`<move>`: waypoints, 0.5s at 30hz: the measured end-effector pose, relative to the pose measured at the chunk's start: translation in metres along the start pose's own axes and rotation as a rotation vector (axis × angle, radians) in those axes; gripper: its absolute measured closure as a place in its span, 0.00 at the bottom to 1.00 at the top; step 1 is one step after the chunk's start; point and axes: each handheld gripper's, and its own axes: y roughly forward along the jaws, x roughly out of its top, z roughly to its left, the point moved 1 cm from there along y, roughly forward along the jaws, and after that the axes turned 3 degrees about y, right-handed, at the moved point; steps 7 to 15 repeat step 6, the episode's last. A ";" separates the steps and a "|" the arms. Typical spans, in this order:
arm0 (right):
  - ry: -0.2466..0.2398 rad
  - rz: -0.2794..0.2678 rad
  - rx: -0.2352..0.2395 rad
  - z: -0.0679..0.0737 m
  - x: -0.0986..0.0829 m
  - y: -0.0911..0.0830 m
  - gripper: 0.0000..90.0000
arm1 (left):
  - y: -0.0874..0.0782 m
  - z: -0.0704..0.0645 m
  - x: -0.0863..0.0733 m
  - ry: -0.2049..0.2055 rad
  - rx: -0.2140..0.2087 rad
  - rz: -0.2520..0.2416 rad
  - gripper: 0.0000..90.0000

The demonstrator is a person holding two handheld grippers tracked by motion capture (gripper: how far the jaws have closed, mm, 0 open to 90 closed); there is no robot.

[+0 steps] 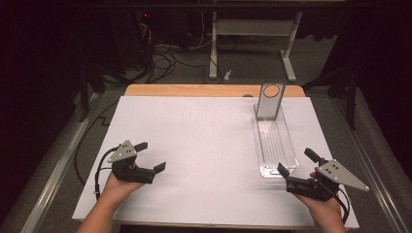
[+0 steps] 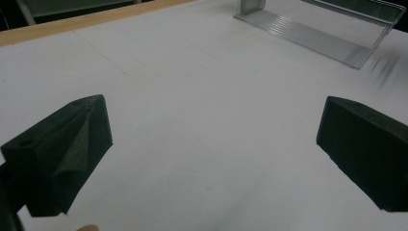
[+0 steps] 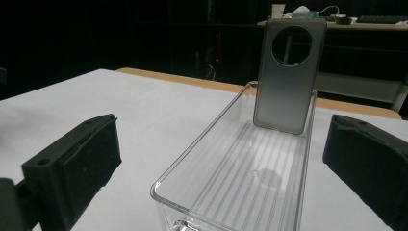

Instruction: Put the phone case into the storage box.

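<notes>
Risk sits mostly with the phone case (image 3: 287, 77), which stands upright at the far end of the clear tray (image 3: 192, 159), leaning against its end wall. It looks light and poorly braced, so a nudge to the tray or a glancing touch on one edge could tip it flat onto the ribbed floor, where pinching it would be much harder. The tray itself lies on the white bench (image 1: 204, 145) at the right, and its thin walls seem likely to slide if bumped.

The right gripper (image 1: 295, 168) hovers just at the tray's near end with its fingers (image 3: 72, 173) spread wide and empty, lined up along the tray toward the case. Driving straight in could knock a finger against the near rim and shove the whole tray away.

The left gripper (image 1: 150, 156) is well apart on the left of the bench, its fingers (image 2: 62, 154) also wide open over bare surface, so it is not steadying anything. The clear walls are hard to judge for depth, which adds to the chance of a misjudged approach
</notes>
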 end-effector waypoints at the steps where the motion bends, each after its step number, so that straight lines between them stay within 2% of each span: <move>1: 0.003 0.001 0.000 0.000 0.000 0.000 0.00 | 0.000 0.000 0.000 0.000 0.000 0.000 0.00; 15: 0.008 -0.001 -0.004 -0.001 0.000 0.000 0.00 | 0.000 0.000 0.000 0.002 -0.002 0.004 0.00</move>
